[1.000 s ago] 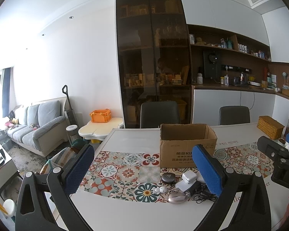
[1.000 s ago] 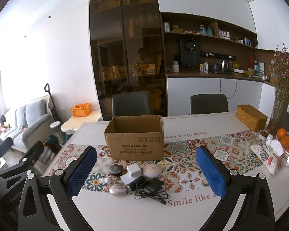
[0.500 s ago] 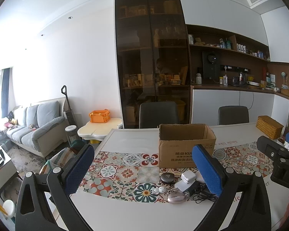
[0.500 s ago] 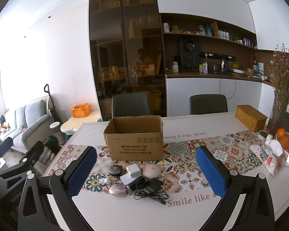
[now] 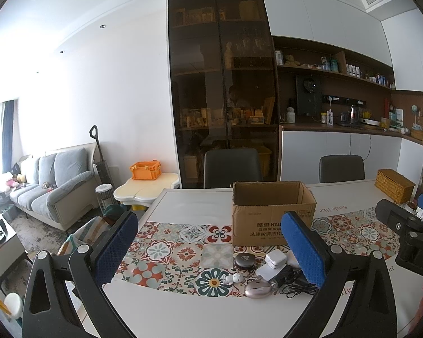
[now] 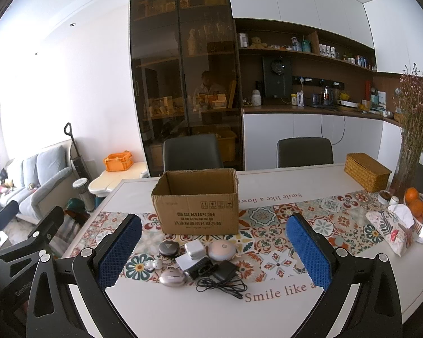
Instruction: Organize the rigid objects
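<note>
**Small items sit dead ahead of our right jaws, with the box just behind them**

We hold both grippers above the near edge of the tabletop (image 6: 268, 186), jaws spread wide and empty. The cluster of small rigid items lies between and slightly beyond the right gripper (image 6: 214, 249), almost centred in its gap. From the left gripper (image 5: 208, 248) the same cluster sits off to the right, partly hidden behind its right finger, so we judge the right hand the better placed for a first pick.

The pile runs left to right across our view. On its near side lie a pink oval case (image 6: 172, 277) and, to its right, a black adapter (image 6: 224, 270) with its cable (image 6: 222, 286) coiled towards us. On the far side sit a dark round case (image 6: 168, 248), a white plug (image 6: 194, 249) and a pale round puck (image 6: 222, 251). Tiny white earbuds (image 6: 152, 264) lie at the left end.

The open cardboard box (image 6: 197, 208) stands just behind the pile, its long side facing us and its mouth upward. We judge it the likely destination: a short lift forward over the near wall.

There is bare tabletop to the right of the pile and in front of it. The items touch or crowd one another, and the loose cable may snag or drag neighbours.
</note>
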A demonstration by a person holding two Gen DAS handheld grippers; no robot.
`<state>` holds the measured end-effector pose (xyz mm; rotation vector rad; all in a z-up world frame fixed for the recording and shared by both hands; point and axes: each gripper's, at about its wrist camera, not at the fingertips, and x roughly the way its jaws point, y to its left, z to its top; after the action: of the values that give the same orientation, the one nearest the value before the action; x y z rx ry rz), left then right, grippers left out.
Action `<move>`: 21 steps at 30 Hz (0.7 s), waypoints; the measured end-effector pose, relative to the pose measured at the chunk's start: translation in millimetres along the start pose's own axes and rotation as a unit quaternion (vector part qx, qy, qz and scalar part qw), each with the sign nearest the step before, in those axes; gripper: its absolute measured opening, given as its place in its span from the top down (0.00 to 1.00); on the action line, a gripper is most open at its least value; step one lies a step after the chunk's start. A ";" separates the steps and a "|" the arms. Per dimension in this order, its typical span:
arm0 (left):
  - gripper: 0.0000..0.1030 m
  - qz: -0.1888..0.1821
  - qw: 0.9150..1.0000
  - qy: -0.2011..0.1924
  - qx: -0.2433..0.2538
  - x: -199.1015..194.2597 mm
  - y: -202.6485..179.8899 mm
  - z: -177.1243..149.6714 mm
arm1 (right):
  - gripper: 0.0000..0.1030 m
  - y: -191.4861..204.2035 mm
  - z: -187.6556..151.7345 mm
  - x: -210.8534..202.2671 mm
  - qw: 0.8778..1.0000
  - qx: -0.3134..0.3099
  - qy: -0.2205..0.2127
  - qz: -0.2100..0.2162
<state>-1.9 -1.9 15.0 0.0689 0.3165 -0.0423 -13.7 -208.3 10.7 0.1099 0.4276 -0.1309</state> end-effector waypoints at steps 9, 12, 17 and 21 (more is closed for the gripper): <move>0.00 -0.001 1.000 0.001 0.001 0.6 -0.3 -0.7 | 0.00 -1.4 -1.0 2.2 1.000 0.001 0.002 0.000; 0.00 -0.001 1.000 0.001 0.001 1.3 -0.9 -1.0 | 0.00 -1.3 -0.9 2.5 1.000 0.001 0.002 0.000; 0.00 -0.002 1.000 0.006 0.001 4.5 -3.0 -2.8 | 0.00 -1.2 -1.5 2.5 1.000 0.002 0.003 0.000; 0.00 0.000 1.000 0.022 0.001 13.3 -6.1 -7.3 | 0.00 -4.8 -4.5 8.3 1.000 0.002 0.012 0.002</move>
<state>8.2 -7.8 3.5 0.0725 0.3614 -0.0417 -8.8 -213.3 2.8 0.1161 0.4503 -0.1266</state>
